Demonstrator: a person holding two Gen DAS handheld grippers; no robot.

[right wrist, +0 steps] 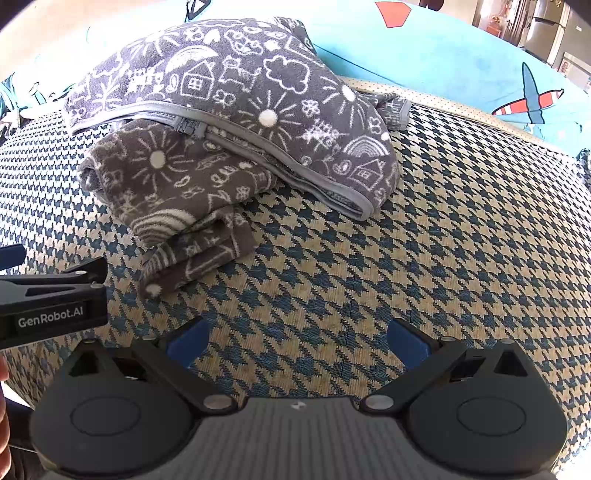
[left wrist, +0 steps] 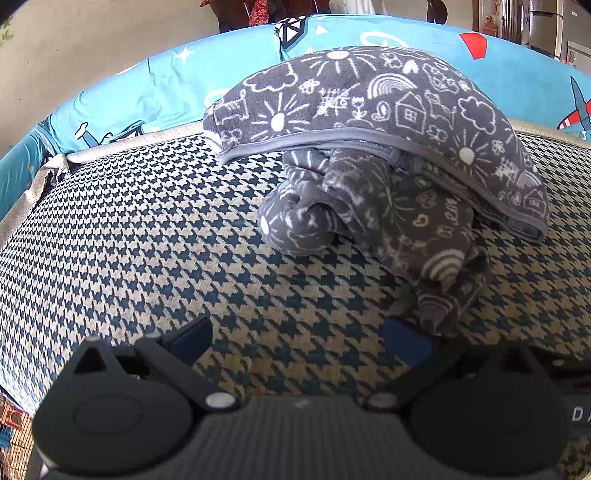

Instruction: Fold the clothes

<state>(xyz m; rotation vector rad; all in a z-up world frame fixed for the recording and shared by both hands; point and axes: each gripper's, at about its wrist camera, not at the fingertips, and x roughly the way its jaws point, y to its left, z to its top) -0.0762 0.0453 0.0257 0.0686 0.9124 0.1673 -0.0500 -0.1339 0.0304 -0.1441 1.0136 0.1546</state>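
Left gripper [left wrist: 299, 343] spread wide, empty, right gripper [right wrist: 297, 341] likewise, both over houndstooth cushion [right wrist: 461, 229], grey doodle-print garment [right wrist: 229, 110] bunched at its far side, blue printed sheet [left wrist: 166, 85] behind, fridge [right wrist: 546, 29] far right.

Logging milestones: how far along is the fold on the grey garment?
Done: the grey doodle-print garment is folded over on the houndstooth cover. In hand: nothing; left gripper and right gripper are open and empty. Left: a sleeve and a bunched part stick out from under the fold.
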